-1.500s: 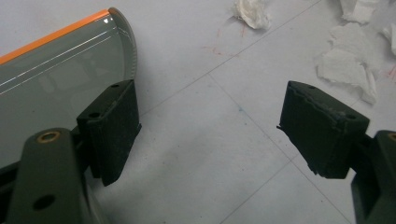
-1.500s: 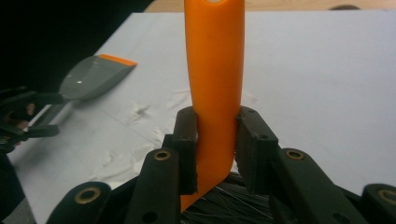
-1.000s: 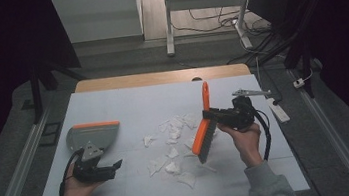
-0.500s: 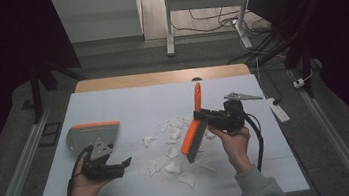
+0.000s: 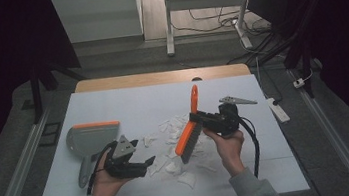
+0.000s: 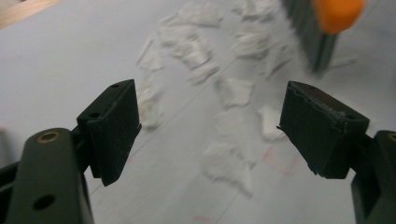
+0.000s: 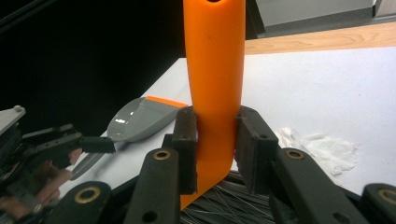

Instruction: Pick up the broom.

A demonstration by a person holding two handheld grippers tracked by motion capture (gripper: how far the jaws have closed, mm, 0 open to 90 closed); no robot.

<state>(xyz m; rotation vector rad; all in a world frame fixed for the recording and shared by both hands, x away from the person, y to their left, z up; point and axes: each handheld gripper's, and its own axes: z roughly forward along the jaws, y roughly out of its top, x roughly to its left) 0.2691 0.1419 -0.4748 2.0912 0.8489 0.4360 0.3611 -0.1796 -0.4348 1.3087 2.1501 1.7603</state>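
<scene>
My right hand-held gripper is clamped on the orange plastic hand brush w/ dark bristles: in the right gripper view both pads pinch the brush's orange handle just above the bristle block, handle pointing up and away. From the high view the brush hangs tilted, bristle end down-left, over the scattered white paper scraps mid-surface; can't tell if bristles touch. My left hand-held gripper has its jaws wide apart, nothing between them, low over the pale grey surface, pointed at the scraps; in the left gripper view the scraps lie ahead and the brush sits beyond them at top right. The grey dustpan w/ orange edge lies flat just left of that gripper, apart from it.
</scene>
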